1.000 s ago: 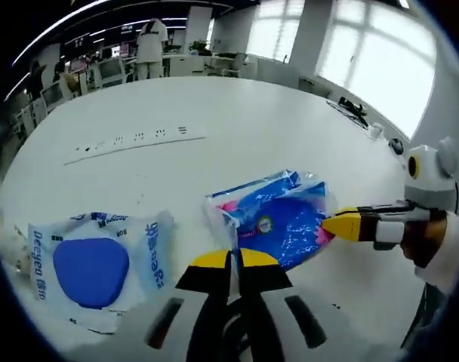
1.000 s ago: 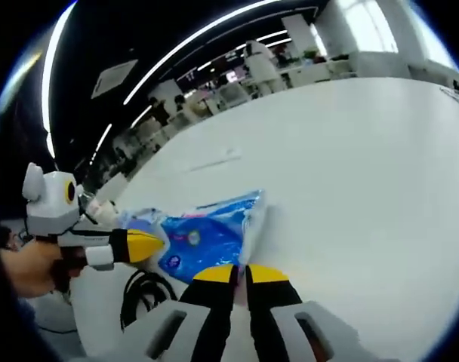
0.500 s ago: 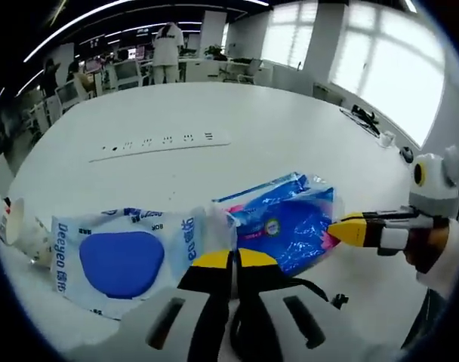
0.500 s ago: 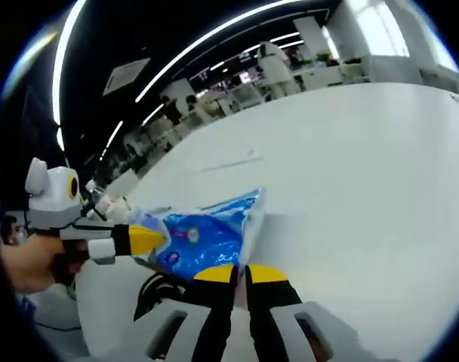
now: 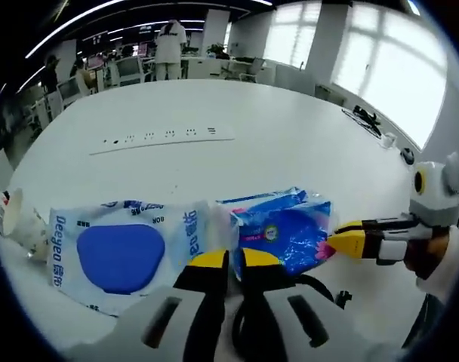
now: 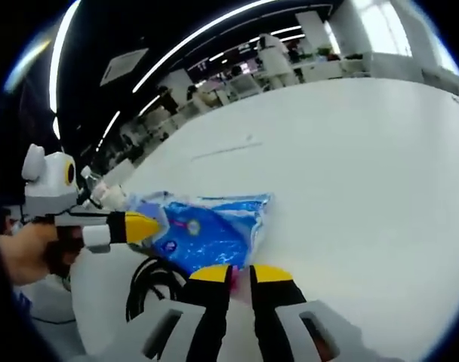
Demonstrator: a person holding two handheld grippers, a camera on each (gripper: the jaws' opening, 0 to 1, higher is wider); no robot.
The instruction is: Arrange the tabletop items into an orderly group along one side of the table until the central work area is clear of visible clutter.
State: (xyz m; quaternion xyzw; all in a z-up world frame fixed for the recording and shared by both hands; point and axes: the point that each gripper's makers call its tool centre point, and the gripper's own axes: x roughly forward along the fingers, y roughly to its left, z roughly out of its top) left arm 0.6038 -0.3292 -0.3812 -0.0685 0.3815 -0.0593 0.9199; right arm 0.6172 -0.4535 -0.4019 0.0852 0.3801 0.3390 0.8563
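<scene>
Blue tissue pack (image 5: 284, 232) on your white worktop (image 5: 252, 143), pinched at opposite ends by your left gripper (image 5: 229, 260) and right gripper (image 6: 241, 273), white wipes pack (image 5: 124, 253) just beside it, power strip (image 5: 163, 138) well apart

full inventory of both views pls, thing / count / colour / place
crinkly blue plastic packet: 1, blue with pink print, table's near edge, pinched at both ends
white pouch with blue oval: 1, white and blue, flat, touching the packet's left end
long white power strip: 1, white, mid-table, farther back
small white carton: 1, white, table's left edge
black cable: 1, black, looped under the packet
round white table: 1, white
left hand-held gripper: 1, yellow tips, shut on packet's left end
right hand-held gripper: 1, yellow tips, shut on packet's right end
</scene>
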